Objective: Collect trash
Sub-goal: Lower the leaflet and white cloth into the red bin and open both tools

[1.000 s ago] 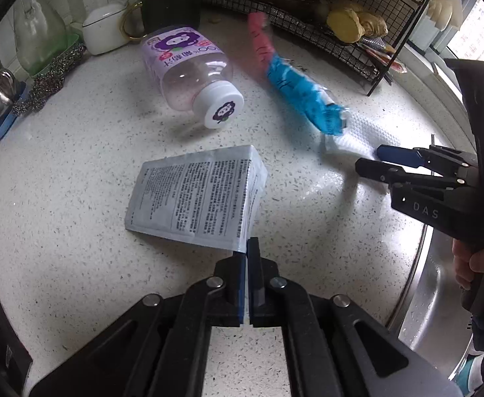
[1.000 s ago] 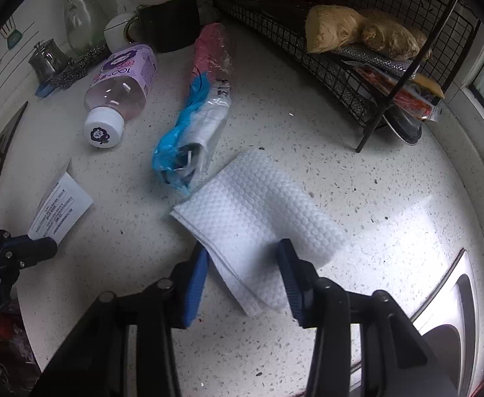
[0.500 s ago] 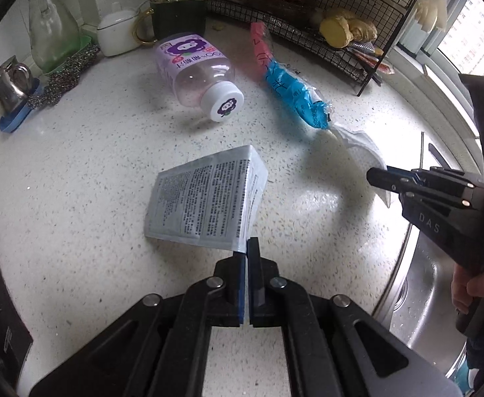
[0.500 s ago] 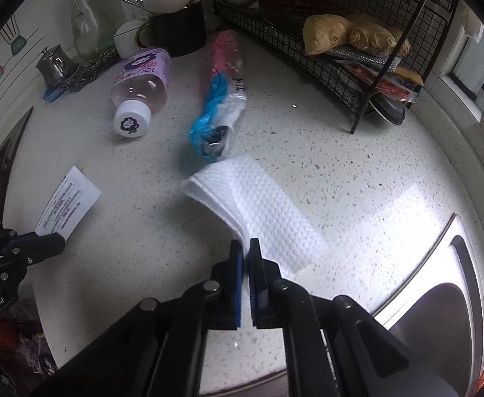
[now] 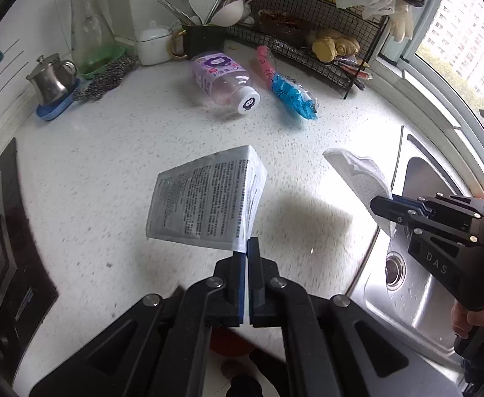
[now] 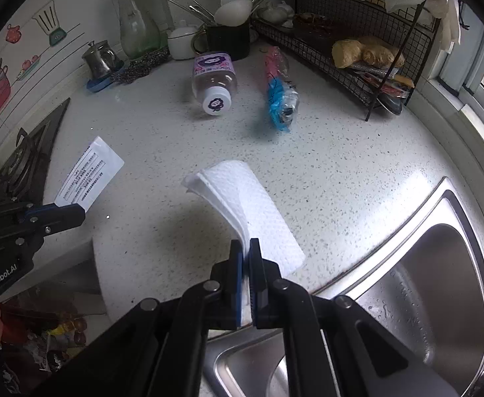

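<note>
Both grippers clamped: my left gripper [image 5: 246, 251] pinches the packet [image 5: 205, 201], my right gripper [image 6: 246, 251] the wipe [image 6: 248, 211], each item jutting ahead of my fingertips.

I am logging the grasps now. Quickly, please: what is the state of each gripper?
Left gripper: closed, holding the printed sachet by one corner.
Right gripper: closed, holding the white paper towel.

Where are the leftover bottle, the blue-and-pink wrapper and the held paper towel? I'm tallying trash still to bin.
bottle [image 6: 214, 79], right wrist view, on its clear body.
blue-and-pink wrapper [image 6: 277, 94], right wrist view, on the blue part.
paper towel [image 6: 258, 211], right wrist view, on its embossed face.
</note>
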Available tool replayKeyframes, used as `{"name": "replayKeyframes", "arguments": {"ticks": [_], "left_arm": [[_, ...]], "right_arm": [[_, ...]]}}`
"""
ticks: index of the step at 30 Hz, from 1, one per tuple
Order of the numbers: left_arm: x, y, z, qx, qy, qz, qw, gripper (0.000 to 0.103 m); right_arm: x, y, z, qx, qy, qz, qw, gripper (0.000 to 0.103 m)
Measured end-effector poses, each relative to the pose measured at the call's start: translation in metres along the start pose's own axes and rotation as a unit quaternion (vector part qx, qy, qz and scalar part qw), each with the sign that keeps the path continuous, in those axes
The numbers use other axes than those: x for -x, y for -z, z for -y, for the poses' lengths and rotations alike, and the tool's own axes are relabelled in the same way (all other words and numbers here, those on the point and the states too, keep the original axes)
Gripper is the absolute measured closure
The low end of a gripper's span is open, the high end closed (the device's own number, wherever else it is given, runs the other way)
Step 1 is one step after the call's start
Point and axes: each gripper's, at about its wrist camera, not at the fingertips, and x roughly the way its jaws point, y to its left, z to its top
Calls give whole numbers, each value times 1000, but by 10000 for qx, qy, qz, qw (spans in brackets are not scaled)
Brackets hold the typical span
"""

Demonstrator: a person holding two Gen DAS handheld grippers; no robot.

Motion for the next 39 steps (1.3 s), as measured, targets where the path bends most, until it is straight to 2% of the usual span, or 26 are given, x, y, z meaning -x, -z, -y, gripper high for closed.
{"name": "replayKeyframes", "arguments": {"ticks": [9, 17, 21, 30, 35, 39], "left_arm": [[52, 69, -21, -75, 19, 90, 9999, 103], [94, 136, -48, -41, -39, 90, 9999, 103], [100, 166, -58, 30, -20, 2, 10000, 103], [75, 227, -76, 159, 82, -466, 9988, 103], [41, 254, -81, 174, 107, -814, 9965, 103], [0, 272, -81, 100, 293, -1016, 9943, 103]], "right_arm": [[41, 41, -63, 38, -26, 197, 9998, 100], [57, 85, -119, 158, -208, 223, 9994, 100], [57, 106, -144, 211, -283, 168, 9992, 100], [25, 154, -175, 212, -477, -327, 9981, 100], [-9, 182, -182, 119, -550, -676, 9961, 100], [-39, 204, -181, 47, -489, -854, 9951, 100]]}}
